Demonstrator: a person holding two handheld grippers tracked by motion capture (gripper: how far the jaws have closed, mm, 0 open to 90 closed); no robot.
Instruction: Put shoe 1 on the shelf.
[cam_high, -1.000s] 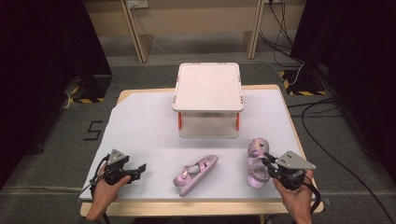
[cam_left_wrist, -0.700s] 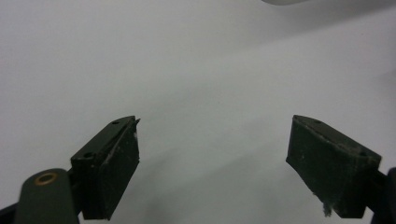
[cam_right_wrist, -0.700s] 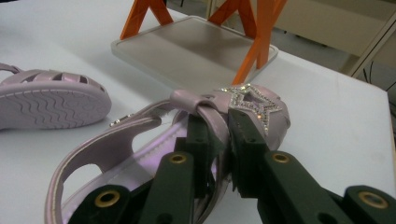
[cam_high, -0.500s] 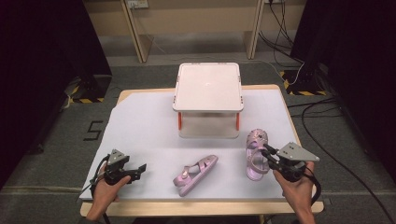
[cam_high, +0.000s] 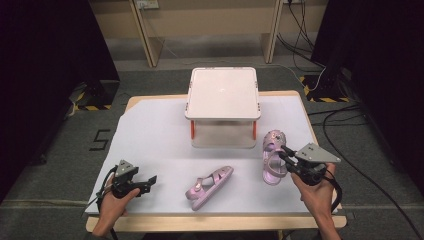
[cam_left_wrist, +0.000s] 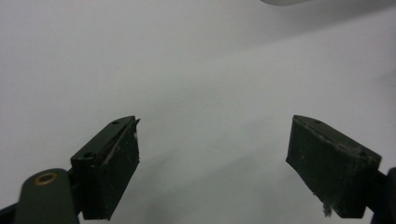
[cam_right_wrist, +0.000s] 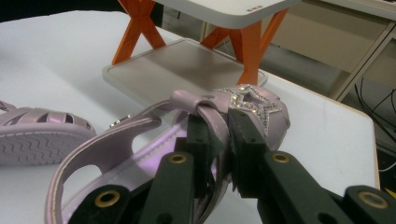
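Sandals lie near the desk's front edge: we pinch one sandal (cam_high: 272, 156) by its strap with our right gripper (cam_high: 286, 155) toward the right edge, the other sandal (cam_high: 209, 186) lies mid-front, and our left gripper (cam_high: 149, 181), jaws spread, rests front-left.

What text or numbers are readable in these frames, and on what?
"5": dark numeral on the grey floor, left of the table.
Small dark marking near the edge of the white rack's top shelf: too small to read.
Nothing legible on the sandals or the tongs.
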